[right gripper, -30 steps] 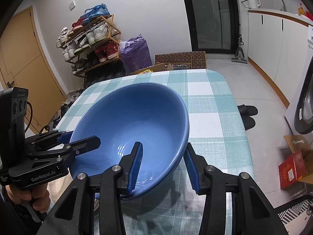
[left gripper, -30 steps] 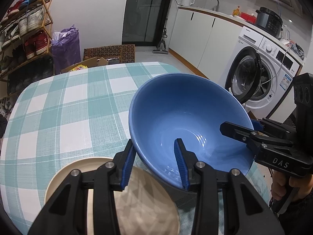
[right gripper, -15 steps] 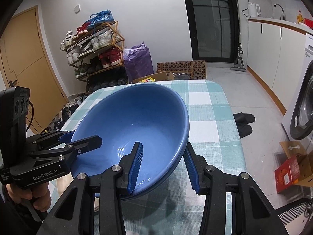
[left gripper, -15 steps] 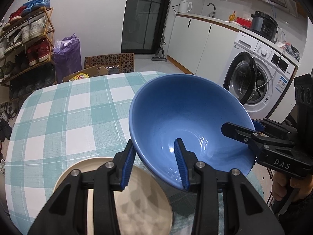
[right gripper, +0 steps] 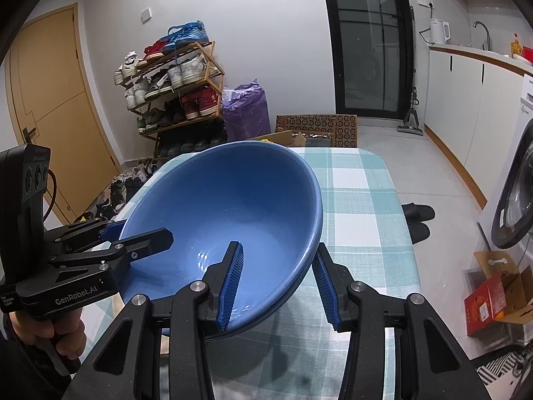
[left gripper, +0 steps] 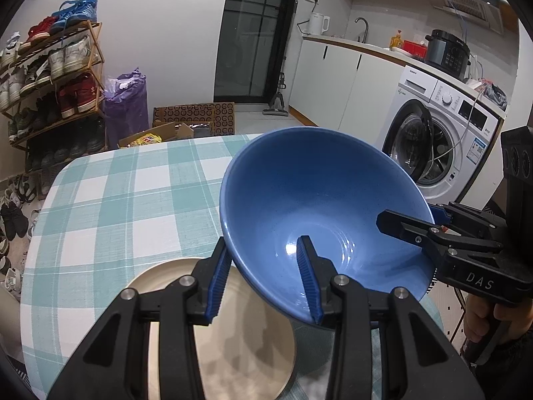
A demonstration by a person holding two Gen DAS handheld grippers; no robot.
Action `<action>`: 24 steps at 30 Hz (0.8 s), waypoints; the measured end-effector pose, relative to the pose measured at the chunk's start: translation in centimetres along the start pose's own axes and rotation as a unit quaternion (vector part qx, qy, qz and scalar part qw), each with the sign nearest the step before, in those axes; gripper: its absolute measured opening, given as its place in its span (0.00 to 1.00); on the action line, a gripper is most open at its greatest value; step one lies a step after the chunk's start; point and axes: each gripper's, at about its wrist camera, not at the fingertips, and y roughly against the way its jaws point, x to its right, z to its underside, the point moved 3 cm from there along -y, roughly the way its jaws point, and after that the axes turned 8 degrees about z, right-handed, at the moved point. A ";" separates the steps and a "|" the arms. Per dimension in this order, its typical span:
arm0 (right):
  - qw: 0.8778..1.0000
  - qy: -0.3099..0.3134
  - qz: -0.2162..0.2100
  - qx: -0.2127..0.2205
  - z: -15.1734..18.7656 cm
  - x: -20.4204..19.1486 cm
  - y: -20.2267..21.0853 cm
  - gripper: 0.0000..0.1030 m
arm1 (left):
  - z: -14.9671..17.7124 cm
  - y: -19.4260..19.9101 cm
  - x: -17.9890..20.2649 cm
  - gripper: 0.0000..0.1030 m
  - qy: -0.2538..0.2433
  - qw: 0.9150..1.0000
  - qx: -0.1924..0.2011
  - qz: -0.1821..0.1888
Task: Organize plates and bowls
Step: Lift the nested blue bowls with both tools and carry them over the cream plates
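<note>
So the big blue bowl [left gripper: 319, 206] is glossy glazed ceramic, wide and round with faint rings at the bottom, and it's held off the checked tablecloth [left gripper: 110, 206] by both tongs at once. The left gripper [left gripper: 263, 280] is clamped on the bowl's near rim, one ribbed blue pad inside and one outside. The right gripper [right gripper: 276, 280] pinches the opposite rim the same way (jaws fairly narrow, just the wall's thickness between them). Below the bowl on the left sits a matte cream plate [left gripper: 213, 350], partly hidden behind the left gripper's black arms. The bowl blocks a good chunk of the table. Behind it are a shoe rack [right gripper: 173, 83], a purple bag [right gripper: 246, 106] and a washing machine [left gripper: 436, 133], its door open.
</note>
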 end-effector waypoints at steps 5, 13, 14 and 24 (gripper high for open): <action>1.000 0.007 -0.004 0.003 -0.2 -1.4 0.6 0.43 | 0.3 1.2 -0.6 0.38 0.005 1.000 0.007 -0.006; 1.000 0.019 -0.016 0.005 -0.4 -4.0 0.7 0.43 | 1.0 3.1 -2.1 0.38 0.016 1.000 0.014 -0.020; 1.000 0.022 -0.019 0.005 -0.4 -4.4 0.7 0.43 | 1.1 3.3 -2.4 0.38 0.018 1.000 0.015 -0.021; 0.999 0.038 -0.037 0.006 -0.7 -7.4 -0.1 0.43 | 2.0 5.6 -4.2 0.38 0.029 0.998 0.026 -0.042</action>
